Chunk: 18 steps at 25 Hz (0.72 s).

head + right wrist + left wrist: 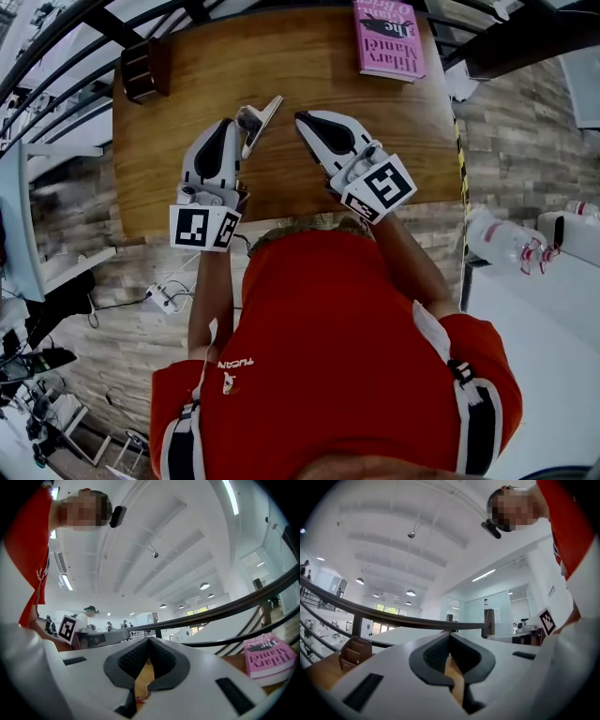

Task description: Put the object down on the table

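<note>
The person wears a red short-sleeved shirt (328,347) with black-and-white striped shoulders, and the white, black-trimmed left tool (229,123) and right tool (301,118) each carry a square-marker cube (384,185).

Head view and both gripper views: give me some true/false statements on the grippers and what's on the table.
1. A pink book lies at the far right of the table. True.
2. The left gripper has its jaws wide open. False: the left gripper view shows them shut together with nothing between them.
3. A small metal piece sits on the table right by the left gripper's tip. True.
4. The right gripper is holding the pink book. False: its jaws are shut on nothing, and the book lies well away from it.
</note>
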Motion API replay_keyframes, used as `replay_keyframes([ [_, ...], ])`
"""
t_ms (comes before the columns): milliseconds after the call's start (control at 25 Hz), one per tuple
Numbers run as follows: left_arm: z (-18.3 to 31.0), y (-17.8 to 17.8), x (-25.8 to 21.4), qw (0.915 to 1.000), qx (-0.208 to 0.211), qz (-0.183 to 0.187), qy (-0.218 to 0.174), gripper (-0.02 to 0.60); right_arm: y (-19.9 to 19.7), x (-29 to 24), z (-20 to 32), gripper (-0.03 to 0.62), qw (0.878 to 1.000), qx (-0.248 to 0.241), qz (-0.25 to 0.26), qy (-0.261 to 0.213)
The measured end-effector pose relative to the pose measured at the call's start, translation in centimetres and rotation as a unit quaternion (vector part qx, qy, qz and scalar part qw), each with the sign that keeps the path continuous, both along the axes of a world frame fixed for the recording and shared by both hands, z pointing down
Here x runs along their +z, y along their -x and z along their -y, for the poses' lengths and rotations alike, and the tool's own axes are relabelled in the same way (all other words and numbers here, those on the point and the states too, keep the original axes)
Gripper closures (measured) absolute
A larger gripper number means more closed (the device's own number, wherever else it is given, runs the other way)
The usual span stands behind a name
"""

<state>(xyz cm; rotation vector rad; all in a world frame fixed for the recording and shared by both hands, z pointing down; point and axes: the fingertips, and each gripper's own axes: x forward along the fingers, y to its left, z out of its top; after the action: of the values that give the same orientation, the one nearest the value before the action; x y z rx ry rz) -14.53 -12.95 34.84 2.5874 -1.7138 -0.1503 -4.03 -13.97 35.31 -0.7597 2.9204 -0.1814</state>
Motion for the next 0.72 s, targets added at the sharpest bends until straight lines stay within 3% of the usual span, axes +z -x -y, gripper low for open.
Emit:
replay_keyframes([
  [200, -0.6, -0.3, -1.9, 0.9997, 0.007, -0.004, -0.022, 0.572, -0.4, -0.9, -0.5, 0.569, 1.0, 0.005, 0.009, -0.011],
  [720, -1.5, -0.8, -2.6, 0.9995, 0.01, -0.013, -0.028, 0.572, -0.4, -1.4, -1.5, 0.57, 1.0, 0.002, 0.01, -0.022],
])
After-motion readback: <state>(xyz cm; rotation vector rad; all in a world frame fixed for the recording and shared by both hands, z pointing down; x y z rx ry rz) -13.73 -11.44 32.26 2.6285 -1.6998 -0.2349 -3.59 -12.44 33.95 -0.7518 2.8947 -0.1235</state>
